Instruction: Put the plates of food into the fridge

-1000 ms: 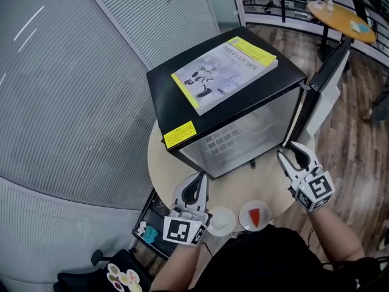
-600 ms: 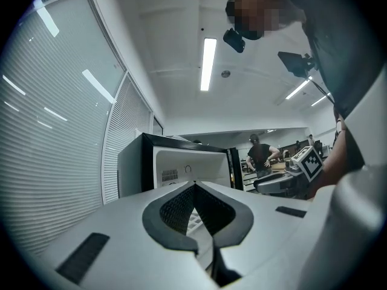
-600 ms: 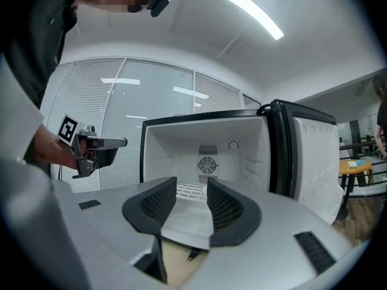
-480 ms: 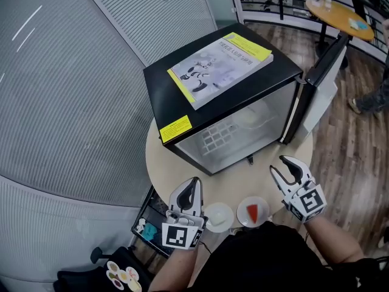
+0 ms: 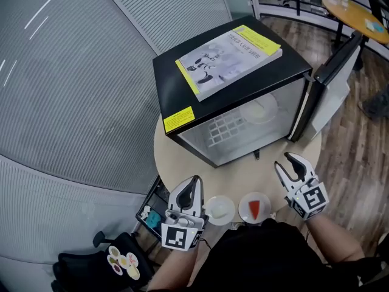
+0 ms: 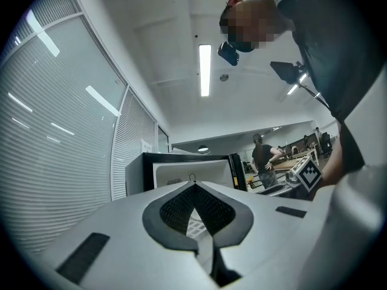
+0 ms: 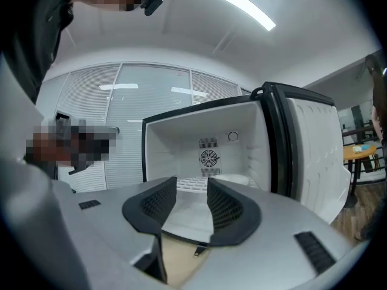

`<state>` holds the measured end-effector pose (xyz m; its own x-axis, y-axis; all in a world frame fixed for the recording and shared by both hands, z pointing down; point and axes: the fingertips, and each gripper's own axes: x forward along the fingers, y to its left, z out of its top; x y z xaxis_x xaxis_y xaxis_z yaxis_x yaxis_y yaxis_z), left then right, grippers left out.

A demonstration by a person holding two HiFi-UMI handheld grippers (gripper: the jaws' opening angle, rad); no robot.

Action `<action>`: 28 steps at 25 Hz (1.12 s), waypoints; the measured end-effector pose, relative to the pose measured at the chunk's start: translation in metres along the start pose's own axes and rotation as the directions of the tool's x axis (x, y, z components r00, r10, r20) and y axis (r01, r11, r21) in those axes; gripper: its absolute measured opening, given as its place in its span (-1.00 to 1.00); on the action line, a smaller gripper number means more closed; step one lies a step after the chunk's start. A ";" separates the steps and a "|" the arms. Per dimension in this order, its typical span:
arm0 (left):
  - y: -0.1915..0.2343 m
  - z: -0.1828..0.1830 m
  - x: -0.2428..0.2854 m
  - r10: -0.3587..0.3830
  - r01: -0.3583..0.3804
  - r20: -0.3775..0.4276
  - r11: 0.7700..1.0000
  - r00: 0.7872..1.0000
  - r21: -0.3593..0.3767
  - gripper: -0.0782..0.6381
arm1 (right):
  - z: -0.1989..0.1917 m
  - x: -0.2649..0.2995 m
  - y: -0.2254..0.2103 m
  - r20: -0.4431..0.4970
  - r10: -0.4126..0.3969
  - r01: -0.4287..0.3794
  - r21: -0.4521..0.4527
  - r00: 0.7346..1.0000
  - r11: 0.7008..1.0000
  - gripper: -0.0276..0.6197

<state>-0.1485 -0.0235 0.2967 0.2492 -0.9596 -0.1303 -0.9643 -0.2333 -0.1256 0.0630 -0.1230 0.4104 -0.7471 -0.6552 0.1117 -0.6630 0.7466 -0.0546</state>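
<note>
Two white plates sit at the round table's front edge: one with pale food [image 5: 219, 210], one with a red slice [image 5: 255, 208]. A third plate [image 5: 261, 109] lies on the shelf inside the black fridge [image 5: 182, 84], whose door [image 5: 333, 78] stands open to the right. My left gripper [image 5: 196, 181] hovers just left of the pale plate, shut and holding nothing; it [image 6: 192, 186] points at the fridge [image 6: 181, 168]. My right gripper [image 5: 290, 163] hangs right of the red-slice plate, open and empty. Its gap [image 7: 191, 181] frames the fridge interior [image 7: 205, 144].
A yellow-edged book [image 5: 231, 59] lies on the fridge top. The beige table [image 5: 182, 163] has a narrow strip in front of the fridge. A black cart [image 5: 149, 215] stands below at the left. A slatted wall runs along the left; another round table [image 5: 355, 17] stands far right.
My right gripper has sunk a little toward the table beside the red-slice plate. The left gripper has shifted slightly next to the pale plate. Both plates stay put.
</note>
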 end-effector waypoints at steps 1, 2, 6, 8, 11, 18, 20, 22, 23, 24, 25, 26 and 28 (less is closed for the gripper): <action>-0.001 0.002 -0.002 0.011 -0.011 0.000 1.000 1.000 0.007 -0.78 | -0.002 0.001 -0.001 -0.002 0.009 -0.009 0.005 1.000 1.000 -0.41; -0.003 0.002 -0.003 0.024 -0.024 -0.007 1.000 1.000 0.013 -0.78 | -0.002 0.001 -0.001 0.002 0.019 -0.019 0.012 1.000 1.000 -0.41; -0.010 -0.001 -0.008 0.082 -0.081 -0.051 0.996 0.995 0.023 -0.78 | -0.007 0.004 -0.002 0.040 0.083 -0.084 0.025 0.996 0.996 -0.41; -0.012 0.001 -0.011 0.111 -0.110 -0.053 0.993 0.992 0.032 -0.78 | -0.011 0.007 -0.003 0.035 0.100 -0.101 0.033 0.994 0.994 -0.41; -0.011 0.005 -0.017 0.136 -0.134 -0.048 0.990 0.990 0.048 -0.78 | -0.024 0.012 -0.003 0.011 0.111 -0.111 0.053 0.994 0.992 -0.41; 0.013 -0.005 -0.052 0.194 -0.192 -0.085 0.981 0.977 0.039 -0.78 | -0.038 0.021 0.030 -0.030 0.140 -0.138 0.077 0.990 0.987 -0.41; 0.020 -0.009 -0.047 0.161 -0.160 -0.080 0.987 0.984 0.015 -0.78 | -0.040 0.022 0.033 -0.036 0.104 -0.101 0.077 0.994 0.992 -0.41; 0.027 -0.008 -0.040 0.100 -0.100 -0.074 0.995 0.992 0.010 -0.78 | -0.039 0.025 0.034 -0.030 0.056 -0.054 0.071 0.998 0.996 -0.41; 0.031 -0.008 -0.039 0.071 -0.070 -0.081 0.997 0.994 0.010 -0.78 | -0.037 0.028 0.038 -0.024 0.041 -0.039 0.069 0.999 0.997 -0.41; 0.036 -0.008 -0.039 0.046 -0.046 -0.094 0.999 0.995 0.008 -0.78 | -0.034 0.031 0.044 -0.018 0.030 -0.028 0.068 0.999 0.997 -0.41; 0.042 -0.010 -0.041 0.027 -0.027 -0.106 1.000 0.994 0.003 -0.78 | -0.031 0.034 0.050 -0.014 0.019 -0.018 0.069 1.000 0.997 -0.41; 0.048 -0.011 -0.043 0.012 -0.012 -0.115 1.000 0.993 -0.003 -0.78 | -0.029 0.036 0.057 -0.010 0.006 -0.006 0.073 1.000 0.997 -0.41; 0.057 -0.014 -0.048 -0.021 0.019 -0.120 1.000 0.993 -0.017 -0.78 | -0.027 0.036 0.068 -0.009 -0.024 0.025 0.083 1.000 0.996 -0.41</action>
<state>-0.2166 0.0069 0.3099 0.2567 -0.9665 -0.0086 -0.9607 -0.2541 -0.1114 -0.0076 -0.0922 0.4372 -0.7303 -0.6721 0.1219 -0.6831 0.7179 -0.1341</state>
